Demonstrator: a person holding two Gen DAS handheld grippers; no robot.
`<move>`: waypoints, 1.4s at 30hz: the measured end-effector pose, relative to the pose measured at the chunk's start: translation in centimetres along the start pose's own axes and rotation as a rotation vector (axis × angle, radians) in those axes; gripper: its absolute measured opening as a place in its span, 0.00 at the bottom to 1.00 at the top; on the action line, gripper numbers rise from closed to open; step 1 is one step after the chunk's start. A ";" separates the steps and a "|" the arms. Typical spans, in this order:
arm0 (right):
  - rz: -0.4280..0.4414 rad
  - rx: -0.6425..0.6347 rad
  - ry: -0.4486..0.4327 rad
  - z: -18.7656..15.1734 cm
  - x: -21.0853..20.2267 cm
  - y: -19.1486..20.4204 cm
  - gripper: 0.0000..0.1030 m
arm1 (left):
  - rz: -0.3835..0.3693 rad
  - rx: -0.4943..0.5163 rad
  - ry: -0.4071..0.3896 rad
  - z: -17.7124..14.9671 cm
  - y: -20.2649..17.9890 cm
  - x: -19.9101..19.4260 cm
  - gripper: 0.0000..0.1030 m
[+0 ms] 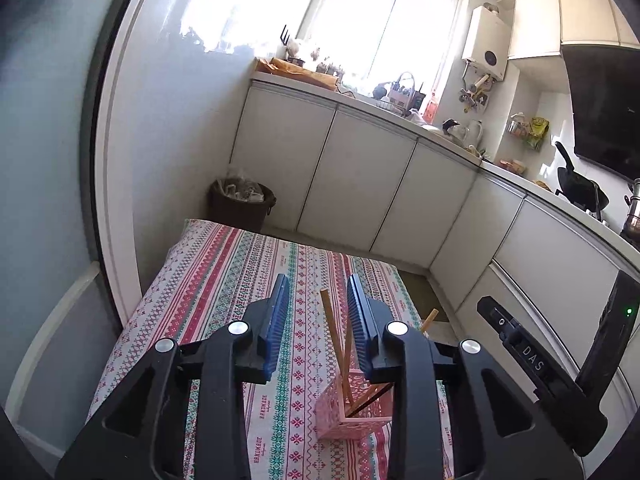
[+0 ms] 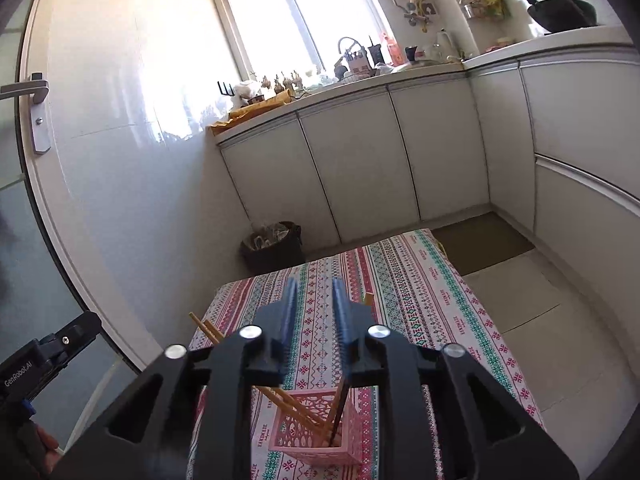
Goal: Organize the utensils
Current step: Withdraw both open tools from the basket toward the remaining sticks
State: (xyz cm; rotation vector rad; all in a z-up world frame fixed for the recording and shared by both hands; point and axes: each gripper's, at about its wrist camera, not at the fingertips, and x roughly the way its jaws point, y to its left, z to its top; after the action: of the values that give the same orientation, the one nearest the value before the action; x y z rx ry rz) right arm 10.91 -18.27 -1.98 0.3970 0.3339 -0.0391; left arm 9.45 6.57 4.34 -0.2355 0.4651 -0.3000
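Observation:
A pink lattice basket [image 1: 352, 412] stands on the patterned tablecloth [image 1: 224, 280], with wooden chopsticks [image 1: 334, 340] leaning upright in it. My left gripper [image 1: 316, 292] is open and empty, held above the table with the basket below its right finger. In the right wrist view the same basket [image 2: 316, 428] holds chopsticks [image 2: 294, 404] that lean left and right. My right gripper [image 2: 316, 288] is open and empty, above and just behind the basket. The other gripper shows at the right edge of the left wrist view [image 1: 560, 380].
White kitchen cabinets [image 1: 360, 176] run along the far side, with a cluttered counter under a bright window. A dark waste bin [image 1: 242, 204] stands by the table's far left corner. A white wall and door frame [image 1: 116, 160] lie to the left.

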 end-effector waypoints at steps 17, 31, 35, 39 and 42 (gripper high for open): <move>-0.051 -0.018 -0.025 -0.1 -3.6 -1.9 0.63 | -0.031 0.071 -0.016 -1.5 -2.9 -1.3 0.77; -0.034 -0.025 -0.084 -1.0 -7.0 -2.1 0.93 | -0.024 0.108 -0.013 -2.1 -3.6 -1.9 0.89; -0.054 -0.054 -0.075 -1.1 -7.6 -2.5 0.93 | -0.023 0.120 -0.011 -2.3 -3.6 -2.1 0.93; -0.087 -0.063 -0.068 -1.6 -8.7 -3.6 0.93 | -0.022 0.155 0.010 -2.9 -3.9 -2.2 0.93; -0.116 -0.069 -0.058 -1.8 -9.7 -4.9 0.93 | -0.046 0.211 0.063 -3.8 -4.4 -1.8 0.93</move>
State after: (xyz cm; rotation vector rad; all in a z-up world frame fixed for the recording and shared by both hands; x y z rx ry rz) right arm 0.67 -22.39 -2.21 0.3072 0.2996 -0.1515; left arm 5.11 2.50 3.06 -0.0309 0.4868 -0.3996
